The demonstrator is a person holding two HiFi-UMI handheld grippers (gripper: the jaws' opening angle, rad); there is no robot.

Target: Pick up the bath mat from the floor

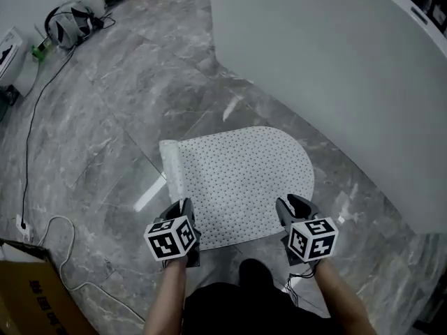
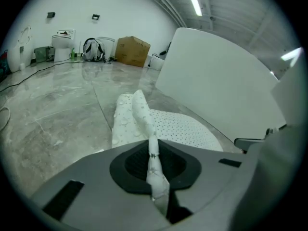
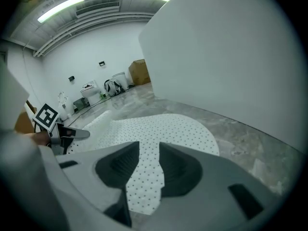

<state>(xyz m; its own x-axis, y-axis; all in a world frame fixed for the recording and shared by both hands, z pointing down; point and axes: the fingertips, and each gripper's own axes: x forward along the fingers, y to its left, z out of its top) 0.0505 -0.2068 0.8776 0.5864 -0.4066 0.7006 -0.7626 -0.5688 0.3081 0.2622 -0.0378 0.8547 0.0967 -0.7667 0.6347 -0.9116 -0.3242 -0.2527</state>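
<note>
A white dotted bath mat (image 1: 244, 180) lies flat on the grey marble floor (image 1: 105, 131), rounded at its far end, with its left edge folded up into a ridge (image 2: 137, 112). My left gripper (image 1: 184, 211) is at the mat's near left corner, jaws shut on that raised edge; in the left gripper view the pinched fabric stands between the pads of the left gripper (image 2: 154, 162). My right gripper (image 1: 293, 206) hovers over the near right corner. In the right gripper view the jaws of the right gripper (image 3: 147, 165) stand open, with the mat (image 3: 163, 129) lying flat below the gap.
A tall white curved wall (image 1: 335, 68) rises just beyond and right of the mat. A black cable (image 1: 31, 138) runs down the left side to a cardboard box (image 1: 28, 299). A bag and gear (image 1: 70, 19) sit at the far left. Another box (image 2: 132, 51) stands far back.
</note>
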